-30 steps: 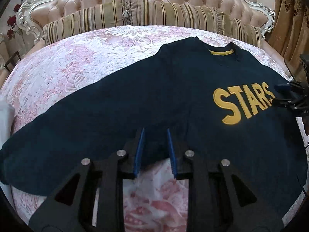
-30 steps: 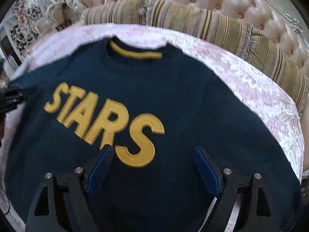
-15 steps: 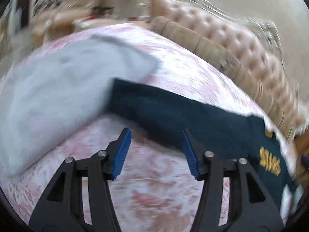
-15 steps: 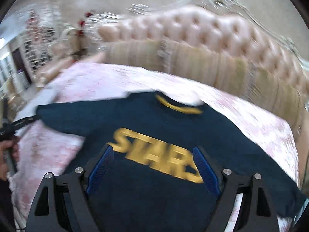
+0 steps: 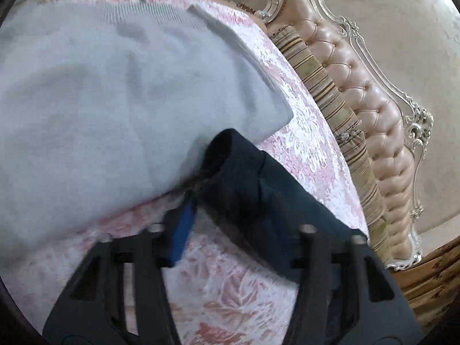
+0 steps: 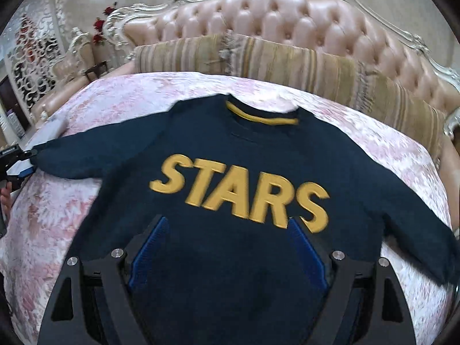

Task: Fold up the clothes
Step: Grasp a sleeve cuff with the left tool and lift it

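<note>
The dark navy knitted sweater with "STARS" in thick yellow letters (image 6: 230, 189) lies face up and spread flat on the pink-and-white floral bedspread (image 6: 86, 218) of the bed, its yellow-lined collar (image 6: 258, 115) toward the far padded headboard (image 6: 287, 20) and both sleeves stretched out to left and right. It looks soft, limp and fairly thick, so it should drape and sag wherever it is lifted and hold no shape of its own; the raised letters probably stiffen the chest a little. The cuffs, hem corners and shoulders seem the best places to pinch it, since a fold follows from carrying an edge across the body. The left tongs (image 5: 230, 224) are at the end of the left sleeve (image 5: 253, 189), their jaws closing with the open cuff between them; the view is blurred and one pad is hidden behind the cloth, so a firm clamp is not certain. The right tongs (image 6: 227, 230) hover over the lower chest, jaws wide apart and holding nothing. Just beyond the cuff a pale grey knitted garment (image 5: 115, 86) lies on the bedspread. Striped beige bolster cushions (image 6: 287, 63) line the headboard. No container is in view.
</note>
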